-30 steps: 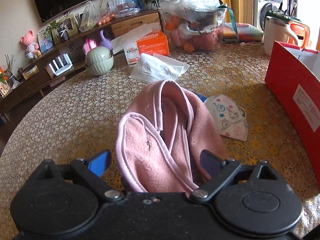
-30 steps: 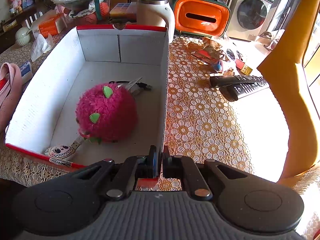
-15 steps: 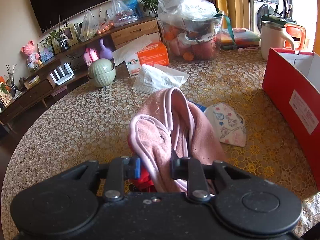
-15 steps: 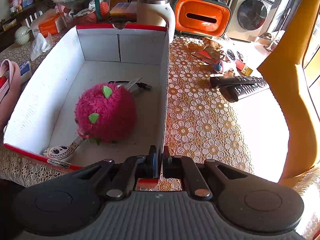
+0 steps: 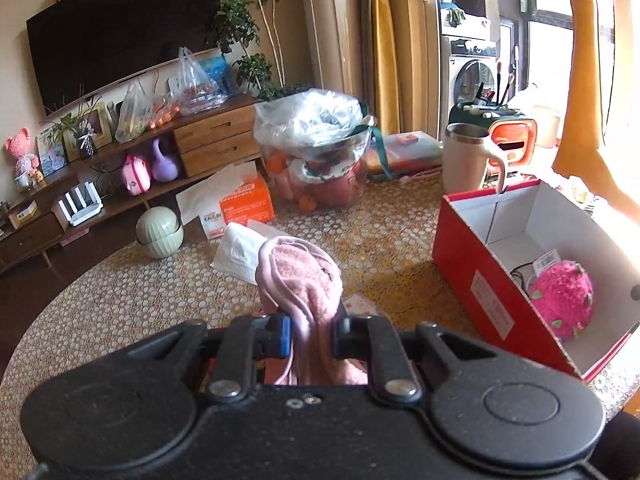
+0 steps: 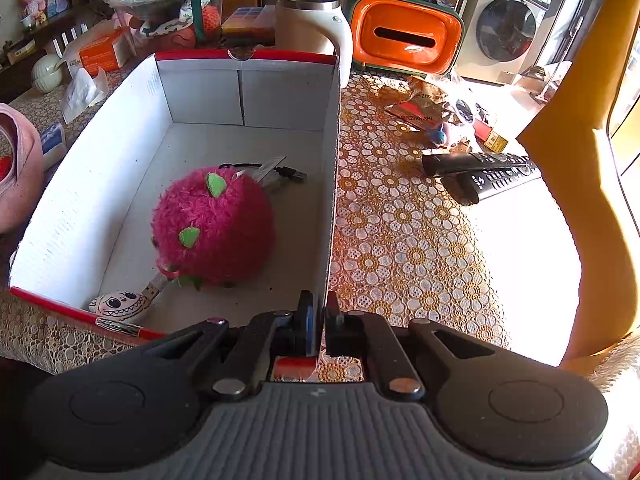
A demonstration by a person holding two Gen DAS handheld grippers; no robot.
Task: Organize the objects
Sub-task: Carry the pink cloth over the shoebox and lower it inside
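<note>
Dangling from the left tongs (image 5: pixel 311 330), just closed on it, the pink slipper (image 5: pixel 298 276) might snag the red box (image 5: pixel 496 300) wall that the right tongs (image 6: pixel 319 320) pinch.

Inside the box (image 6: pixel 92 200): plush ball (image 6: pixel 212 224) in the middle, cable (image 6: pixel 280 172) just behind, small toy (image 6: pixel 118 304) at the near left corner. Right of the box, on the table (image 6: pixel 400 240): remotes (image 6: pixel 484 172). Behind: mug (image 6: pixel 316 20). Far left: tissue box (image 5: pixel 240 204).
</note>
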